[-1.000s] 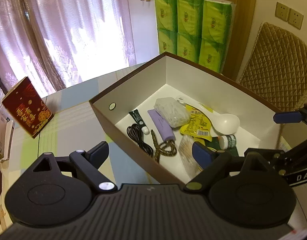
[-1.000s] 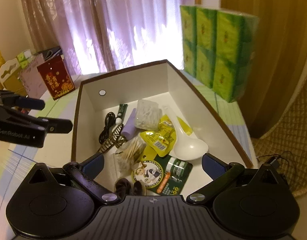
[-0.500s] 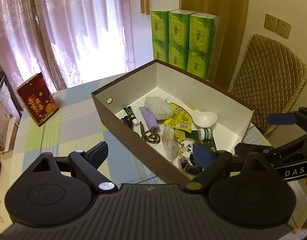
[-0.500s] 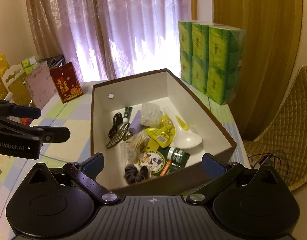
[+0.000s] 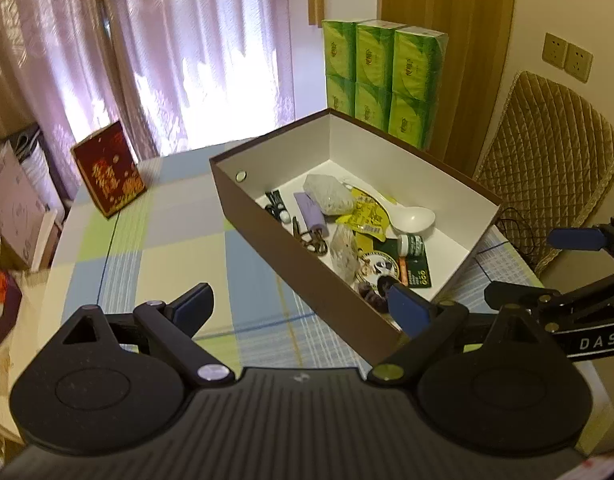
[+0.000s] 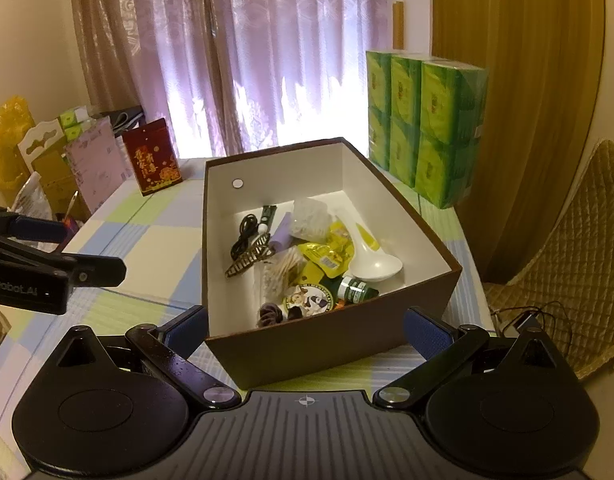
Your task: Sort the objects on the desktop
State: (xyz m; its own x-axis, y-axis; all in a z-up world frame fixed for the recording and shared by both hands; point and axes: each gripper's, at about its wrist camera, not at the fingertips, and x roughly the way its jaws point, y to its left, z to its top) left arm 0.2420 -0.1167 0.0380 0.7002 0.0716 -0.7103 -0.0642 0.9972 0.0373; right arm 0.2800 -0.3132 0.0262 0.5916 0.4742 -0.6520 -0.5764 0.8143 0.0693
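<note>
A brown box with a white inside stands on the checked tablecloth. In it lie a white spoon, a purple tube, a yellow packet, a small green-capped bottle, a hair clip, a black cable and a bag of cotton swabs. My left gripper hangs open over the cloth at the box's near left corner. My right gripper is open in front of the box's near end wall. Neither holds anything.
A stack of green tissue packs stands behind the box at the right. A red gift box sits at the table's far left, with cardboard clutter beyond the edge. A quilted chair is at the right.
Both grippers have drawn back and up from the box, which now looks smaller and farther off. Both stay open. The box and its contents have not moved.
</note>
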